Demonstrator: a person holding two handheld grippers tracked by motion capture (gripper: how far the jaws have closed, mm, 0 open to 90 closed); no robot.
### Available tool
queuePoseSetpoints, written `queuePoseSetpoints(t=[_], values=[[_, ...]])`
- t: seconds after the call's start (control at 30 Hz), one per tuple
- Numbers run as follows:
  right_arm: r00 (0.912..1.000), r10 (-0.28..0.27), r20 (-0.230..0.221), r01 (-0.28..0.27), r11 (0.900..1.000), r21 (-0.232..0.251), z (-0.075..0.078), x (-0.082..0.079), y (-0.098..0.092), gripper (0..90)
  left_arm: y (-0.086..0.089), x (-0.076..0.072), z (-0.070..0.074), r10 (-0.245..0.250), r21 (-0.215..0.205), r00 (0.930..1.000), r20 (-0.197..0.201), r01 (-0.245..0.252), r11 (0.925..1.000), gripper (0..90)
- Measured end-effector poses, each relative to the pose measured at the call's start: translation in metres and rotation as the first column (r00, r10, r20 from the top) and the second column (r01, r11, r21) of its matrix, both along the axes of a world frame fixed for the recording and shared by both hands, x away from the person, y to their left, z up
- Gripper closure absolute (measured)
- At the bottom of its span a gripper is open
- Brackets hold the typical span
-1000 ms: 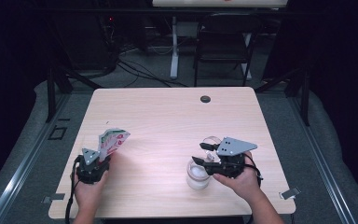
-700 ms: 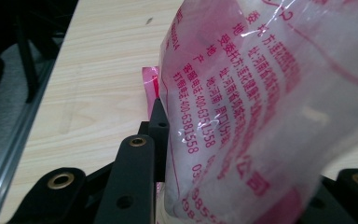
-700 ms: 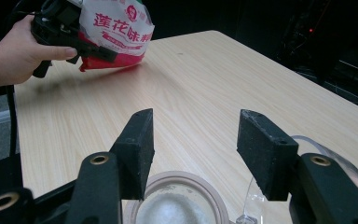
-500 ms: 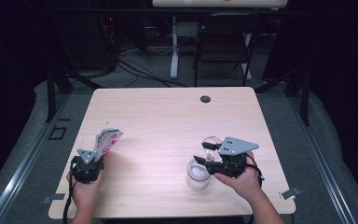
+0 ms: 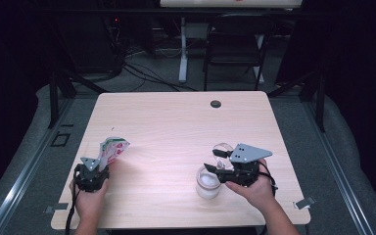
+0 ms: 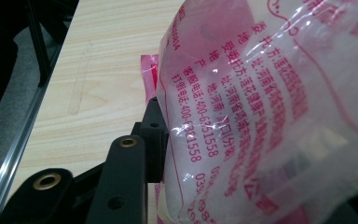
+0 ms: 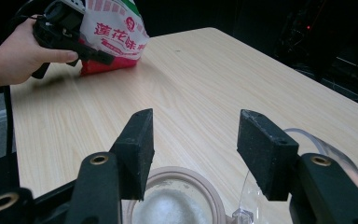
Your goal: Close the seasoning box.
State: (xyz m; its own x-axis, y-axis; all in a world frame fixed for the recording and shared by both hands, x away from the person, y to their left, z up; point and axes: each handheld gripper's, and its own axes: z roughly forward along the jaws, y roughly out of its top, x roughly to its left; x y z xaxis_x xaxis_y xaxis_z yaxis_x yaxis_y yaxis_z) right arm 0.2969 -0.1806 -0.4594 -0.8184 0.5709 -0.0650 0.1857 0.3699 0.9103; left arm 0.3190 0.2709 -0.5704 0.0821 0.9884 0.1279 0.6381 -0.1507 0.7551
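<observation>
A red, white and green printed bag (image 5: 113, 148) stands on the wooden table (image 5: 176, 127) at the front left. It sits between the jaws of my left gripper (image 5: 100, 164), which have just been opening. In the left gripper view the bag (image 6: 270, 116) bulges past the near jaw and hides the other. At the front right, my right gripper (image 5: 211, 167) is open, its jaws (image 7: 193, 135) poised just above the rim of a lidless jar (image 5: 208, 183) of white powder (image 7: 168, 205), with nothing between them.
A clear lid (image 5: 221, 149) lies on the table just behind the right gripper, and shows again as a clear lid (image 7: 326, 149) in the right gripper view. A round cable hole (image 5: 216, 104) sits near the far edge. A chair (image 5: 237, 46) and cables stand beyond the table.
The left hand has shifted slightly left with the bag, which has turned and now looks narrower from above. The right hand and the jar have stayed put.
</observation>
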Motion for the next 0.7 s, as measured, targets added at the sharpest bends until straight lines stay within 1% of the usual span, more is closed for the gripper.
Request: queuePoseSetpoints(t=[0.1, 0.13, 0.17, 0.3, 0.43, 0.47, 0.5, 0.53, 0.63, 0.7], values=[[1.0000, 0.001, -0.002, -0.001, 1.000, -0.002, 0.000, 0.000, 0.000, 45.5, 0.000, -0.001, 0.002, -0.005, -0.007, 1.0000, 0.000, 0.005, 1.0000, 51.6], [1.0000, 0.000, -0.002, 0.000, 1.000, -0.003, 0.000, 0.000, 0.000, 45.5, 0.000, -0.001, 0.003, -0.008, -0.017, 1.0000, 0.003, 0.008, 0.9998, 47.5], [1.0000, 0.000, -0.002, 0.000, 1.000, -0.003, 0.000, 0.000, 0.000, 45.5, -0.001, -0.001, 0.005, -0.020, -0.024, 0.9998, 0.007, 0.020, 0.9995, 43.7], [1.0000, 0.000, -0.002, 0.000, 1.000, -0.003, -0.001, 0.000, 0.000, 45.5, -0.005, -0.004, 0.007, -0.058, -0.043, 0.9981, 0.021, 0.059, 0.9973, 35.0], [1.0000, -0.003, 0.001, 0.003, 1.000, -0.004, 0.000, 0.000, -0.001, 45.4, -0.009, -0.006, 0.010, -0.078, -0.034, 0.9965, 0.032, 0.079, 0.9963, 31.7], [1.0000, -0.003, -0.001, 0.003, 1.000, -0.003, 0.000, 0.000, -0.001, 45.3, -0.011, -0.008, 0.012, -0.087, -0.041, 0.9953, 0.042, 0.089, 0.9952, 30.9], [1.0000, -0.003, -0.001, 0.003, 1.000, -0.002, 0.000, 0.000, -0.001, 45.3, -0.011, -0.008, 0.012, -0.087, -0.041, 0.9953, 0.042, 0.089, 0.9952, 30.0], [1.0000, -0.007, 0.000, 0.007, 1.000, -0.004, 0.000, 0.000, -0.001, 45.2, -0.014, -0.010, 0.015, -0.098, -0.045, 0.9937, 0.055, 0.100, 0.9940, 29.6], [1.0000, -0.007, 0.001, 0.007, 1.000, -0.003, 0.000, 0.000, -0.002, 45.1, -0.016, -0.012, 0.017, -0.108, -0.041, 0.9925, 0.058, 0.110, 0.9931, 29.2], [1.0000, -0.009, 0.001, 0.009, 1.000, -0.003, 0.000, 0.001, -0.002, 45.0, -0.018, -0.014, 0.020, -0.120, -0.048, 0.9903, 0.071, 0.123, 0.9912, 29.2]])
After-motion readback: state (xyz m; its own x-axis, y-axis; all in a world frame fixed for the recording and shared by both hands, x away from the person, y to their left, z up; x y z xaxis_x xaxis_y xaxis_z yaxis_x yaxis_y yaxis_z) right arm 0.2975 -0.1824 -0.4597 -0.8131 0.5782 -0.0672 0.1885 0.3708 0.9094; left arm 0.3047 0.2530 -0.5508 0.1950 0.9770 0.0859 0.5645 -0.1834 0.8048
